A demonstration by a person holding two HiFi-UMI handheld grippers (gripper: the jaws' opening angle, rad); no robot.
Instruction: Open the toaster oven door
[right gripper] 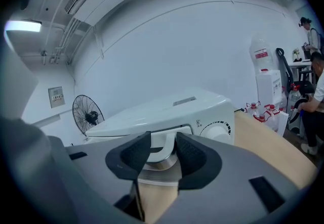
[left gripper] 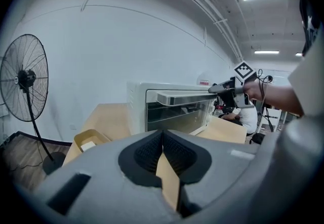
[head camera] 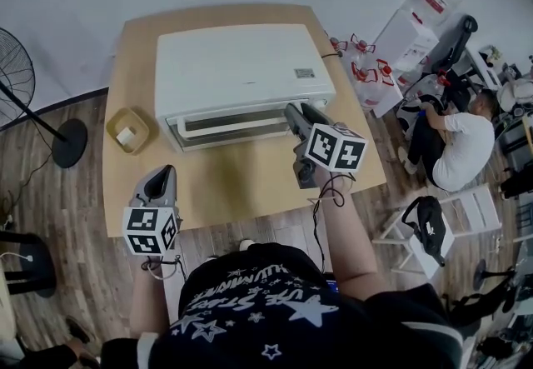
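In front of the toaster oven [head camera: 241,67], by the table [head camera: 250,188] edge, the left gripper [head camera: 161,178] is kept shut and empty, evidently spare. At the oven's front right, the right gripper [head camera: 294,113] is held partly open. Its jaws bracket the handle [right gripper: 163,141] end, seemingly for pulling, without visibly pressing on it. The door [head camera: 229,119] is not yet opened.
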